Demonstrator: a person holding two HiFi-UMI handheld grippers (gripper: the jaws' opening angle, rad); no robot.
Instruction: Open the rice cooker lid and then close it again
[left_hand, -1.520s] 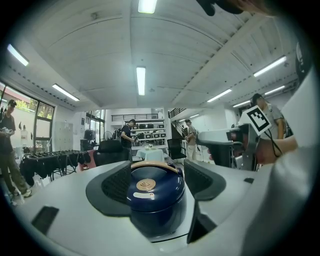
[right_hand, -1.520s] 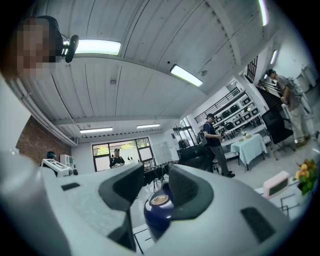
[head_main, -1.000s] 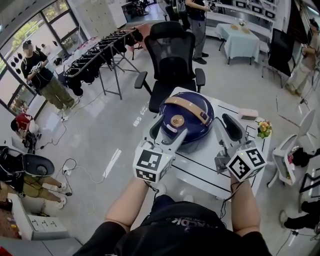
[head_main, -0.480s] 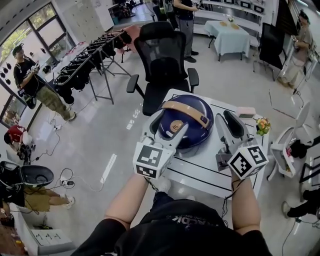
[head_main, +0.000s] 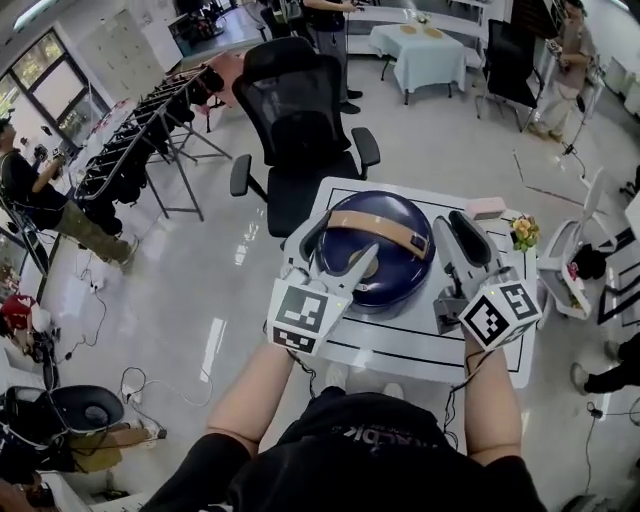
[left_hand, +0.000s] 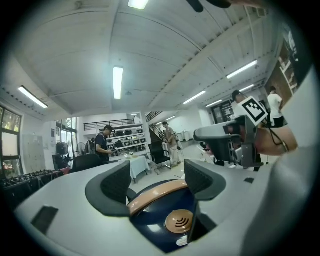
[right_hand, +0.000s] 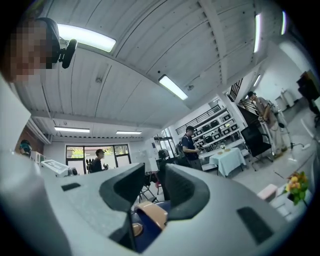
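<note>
The rice cooker (head_main: 385, 262) is dark blue with a tan handle (head_main: 380, 228) across its shut lid, and it stands on a white table (head_main: 400, 345). My left gripper (head_main: 340, 240) hovers open over the lid's near left part, one finger on each side of the round tan vent (left_hand: 179, 220). In the left gripper view, the handle (left_hand: 155, 192) shows between the wide-apart jaws of the left gripper (left_hand: 159, 179). My right gripper (head_main: 458, 232) is at the cooker's right side. Its own view shows the right gripper (right_hand: 155, 187) with a narrow empty gap, and the cooker (right_hand: 147, 220) below it.
A black office chair (head_main: 300, 110) stands just behind the table. A pink block (head_main: 486, 207) and a small bunch of flowers (head_main: 523, 232) sit at the table's far right corner. People stand farther back in the room, near racks (head_main: 150, 130) and a cloth-covered table (head_main: 420, 45).
The head view has shifted, so the table sits a little higher and more central. The left gripper's right finger now lies over the vent. Both grippers hold nothing, as before.
</note>
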